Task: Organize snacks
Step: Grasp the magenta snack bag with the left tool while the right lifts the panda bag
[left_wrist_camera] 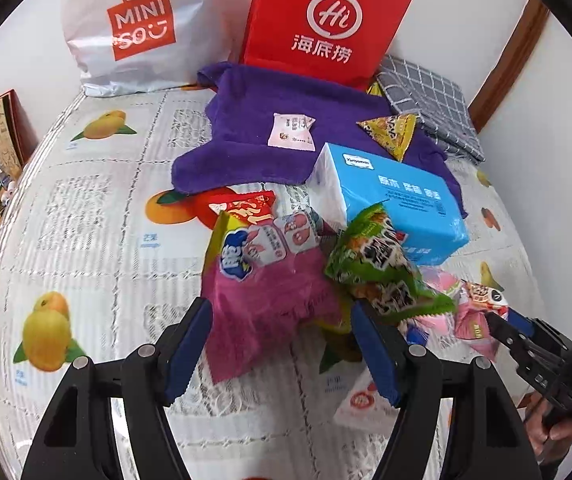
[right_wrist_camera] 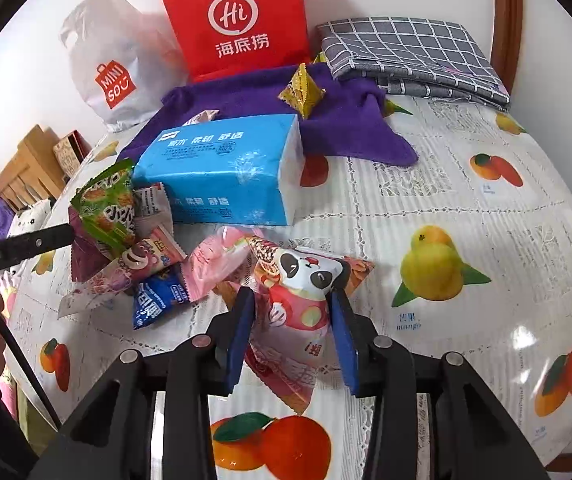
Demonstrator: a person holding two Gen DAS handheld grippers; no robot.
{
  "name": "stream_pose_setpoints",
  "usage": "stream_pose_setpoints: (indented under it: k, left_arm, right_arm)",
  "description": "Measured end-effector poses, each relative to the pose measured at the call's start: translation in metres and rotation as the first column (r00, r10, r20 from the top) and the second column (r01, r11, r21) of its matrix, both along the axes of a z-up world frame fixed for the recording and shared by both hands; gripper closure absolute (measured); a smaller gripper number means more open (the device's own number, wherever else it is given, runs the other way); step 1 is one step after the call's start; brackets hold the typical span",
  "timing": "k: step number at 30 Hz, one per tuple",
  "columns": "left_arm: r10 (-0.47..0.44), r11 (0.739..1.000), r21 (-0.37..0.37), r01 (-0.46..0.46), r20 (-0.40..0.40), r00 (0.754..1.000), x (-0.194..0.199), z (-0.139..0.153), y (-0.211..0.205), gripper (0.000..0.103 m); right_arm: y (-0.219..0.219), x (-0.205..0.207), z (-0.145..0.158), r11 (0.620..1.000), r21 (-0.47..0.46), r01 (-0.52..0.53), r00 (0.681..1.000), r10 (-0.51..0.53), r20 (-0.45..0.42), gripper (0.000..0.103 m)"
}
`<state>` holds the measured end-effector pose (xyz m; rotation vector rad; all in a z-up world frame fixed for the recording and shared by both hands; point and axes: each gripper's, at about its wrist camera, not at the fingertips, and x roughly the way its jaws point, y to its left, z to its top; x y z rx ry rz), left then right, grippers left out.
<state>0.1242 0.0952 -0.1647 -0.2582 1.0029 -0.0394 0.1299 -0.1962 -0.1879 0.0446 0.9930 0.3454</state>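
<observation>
The right tongs (right_wrist_camera: 291,320) have the panda packet (right_wrist_camera: 305,296) between their blue pads, which press on its sides; the jaws stand fairly narrow, pinching the puffed pink-and-white wrapper. The packet's long axis runs from its upper end, far from the camera, down and slightly left toward the camera, so it lies roughly along the line of the fingers and its lower tail (right_wrist_camera: 286,376) hangs out below them over the table (right_wrist_camera: 465,200).

The left tongs (left_wrist_camera: 282,344) stand about half open over a magenta packet (left_wrist_camera: 270,304), whose frayed lower edge lies between the pads. I cannot tell whether the pads touch it; they do not look closed on it. A green packet (left_wrist_camera: 381,268) lies just beside the right pad, overlapping the blue tissue pack (left_wrist_camera: 397,196).

The rest of the snack heap sits left of the panda packet in the right view, against the tissue pack. The red bag (right_wrist_camera: 238,20) and the white bag (right_wrist_camera: 114,76) stand upright at the far edge, beyond the purple cloth (right_wrist_camera: 345,120). If a bag is the goal, the right hand must carry its packet away and leftward; the left hand is nearer the heap.
</observation>
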Motion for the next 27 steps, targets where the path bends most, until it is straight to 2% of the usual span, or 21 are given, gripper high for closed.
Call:
stream_pose_setpoints:
  k: [4, 7, 12, 13, 16, 18, 19, 20, 27]
  left_arm:
    - [0.006, 1.0, -0.006, -0.006, -0.016, 1.0, 0.013, -0.008, -0.001, 0.033]
    - [0.017, 1.0, 0.001, -0.017, -0.02, 1.0, 0.02, -0.012, -0.001, 0.033]
    - [0.006, 0.999, 0.035, -0.005, -0.014, 1.0, 0.025, -0.014, -0.006, 0.035]
    - [0.002, 0.999, 0.046, -0.002, -0.011, 1.0, 0.024, -0.014, -0.007, 0.04]
    - [-0.012, 0.998, 0.056, 0.012, -0.004, 1.0, 0.021, -0.013, -0.008, 0.045]
    - [-0.015, 0.999, 0.049, 0.015, -0.001, 1.0, 0.018, -0.012, -0.007, 0.047]
    - [-0.016, 0.999, 0.041, 0.016, -0.002, 1.0, 0.017, -0.012, -0.006, 0.048]
    - [-0.015, 0.999, 0.029, 0.015, -0.004, 1.0, 0.015, -0.012, -0.005, 0.049]
    - [-0.033, 0.999, 0.022, 0.033, -0.001, 0.999, 0.001, -0.009, -0.008, 0.052]
  right_arm:
    - [0.001, 0.006, -0.006, 1.0, 0.011, -0.002, 1.0, 0.002, -0.016, 0.046]
    - [0.002, 0.013, -0.011, 0.999, 0.037, -0.003, 0.999, 0.004, -0.036, 0.039]
    - [0.01, 0.019, -0.022, 0.997, 0.07, -0.018, 0.997, 0.024, -0.08, 0.036]
    - [0.014, 0.019, -0.024, 0.997, 0.066, -0.029, 0.995, 0.035, -0.09, 0.036]
    - [0.02, 0.015, -0.028, 0.999, 0.023, -0.043, 0.996, 0.045, -0.076, 0.037]
    - [0.019, 0.012, -0.028, 0.999, 0.02, -0.04, 0.997, 0.041, -0.063, 0.046]
    - [0.018, 0.011, -0.028, 0.999, 0.028, -0.039, 0.997, 0.04, -0.069, 0.054]
    - [0.016, 0.011, -0.028, 0.999, 0.03, -0.032, 0.997, 0.034, -0.072, 0.057]
    - [0.004, 0.006, -0.026, 1.0, 0.029, 0.004, 0.998, -0.002, -0.059, 0.058]
